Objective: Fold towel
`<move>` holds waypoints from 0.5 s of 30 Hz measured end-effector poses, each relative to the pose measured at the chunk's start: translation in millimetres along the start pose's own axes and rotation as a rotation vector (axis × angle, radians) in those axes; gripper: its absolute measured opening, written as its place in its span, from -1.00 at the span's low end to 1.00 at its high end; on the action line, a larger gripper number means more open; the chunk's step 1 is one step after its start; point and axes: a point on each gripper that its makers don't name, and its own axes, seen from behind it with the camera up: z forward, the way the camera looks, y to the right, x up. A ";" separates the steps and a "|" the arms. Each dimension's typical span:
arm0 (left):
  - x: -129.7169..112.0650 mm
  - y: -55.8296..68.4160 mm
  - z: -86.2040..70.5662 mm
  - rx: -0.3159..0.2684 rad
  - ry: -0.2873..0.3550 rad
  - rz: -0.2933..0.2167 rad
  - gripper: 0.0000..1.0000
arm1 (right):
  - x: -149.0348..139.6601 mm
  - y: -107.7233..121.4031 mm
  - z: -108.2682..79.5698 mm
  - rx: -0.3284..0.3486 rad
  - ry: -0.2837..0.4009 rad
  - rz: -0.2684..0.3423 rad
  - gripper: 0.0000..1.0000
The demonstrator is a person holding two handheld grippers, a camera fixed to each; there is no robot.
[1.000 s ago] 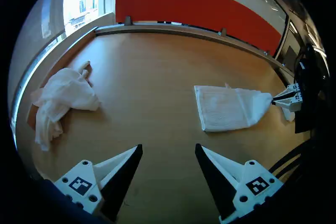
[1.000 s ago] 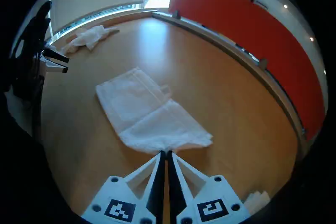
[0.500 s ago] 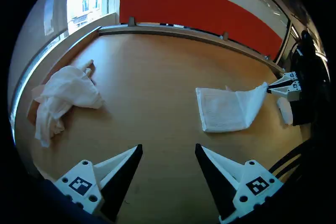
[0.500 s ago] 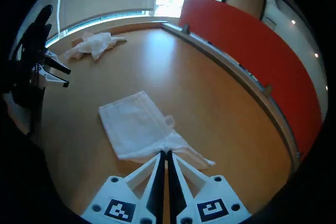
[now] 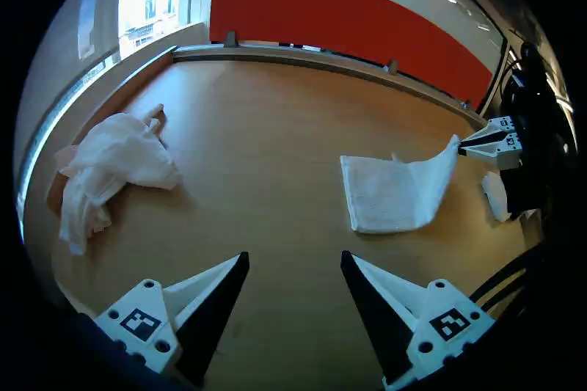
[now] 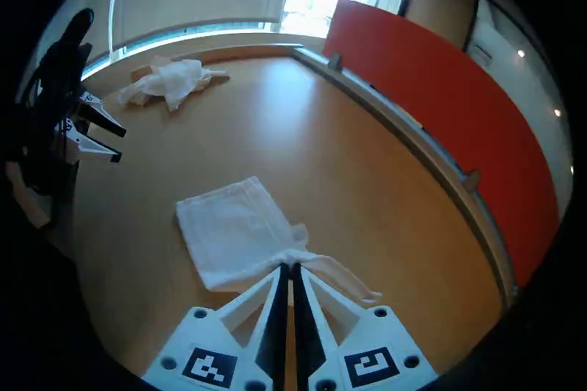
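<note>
One towel [image 6: 235, 228] corner pinched, raised off the table [image 6: 330, 141].
Soft, light and floppy, it lies mid-table; my right tongs [image 6: 288, 271] are clamped on its near corner, the best hold. My left tongs [image 5: 293, 259] gape apart, holding nothing.

No word, number or brand name can be read. The only printed marks are black-and-white square markers [image 5: 141, 323], which carry block patterns rather than letters. In the left gripper view one sits on each finger base of the left claw [image 5: 294, 254]. In the right gripper view one sits on each finger base of the right claw [image 6: 288, 268].
</note>
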 end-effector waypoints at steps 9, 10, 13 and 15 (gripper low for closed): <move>1.7 -2.9 -5.3 0.001 0.009 -0.003 0.86 | 18.0 -15.3 13.5 0.040 0.000 -0.049 -0.92; 2.0 -3.2 -6.3 0.001 0.011 -0.006 0.86 | 20.8 -18.2 15.6 0.047 0.000 -0.057 -0.92; 1.8 -3.9 -8.9 -0.001 0.016 -0.019 0.86 | 29.4 -27.8 22.5 0.071 -0.001 -0.084 -0.92; 1.2 -4.2 -10.4 -0.003 0.020 -0.030 0.86 | 35.0 -35.0 27.5 0.088 -0.003 -0.102 -0.92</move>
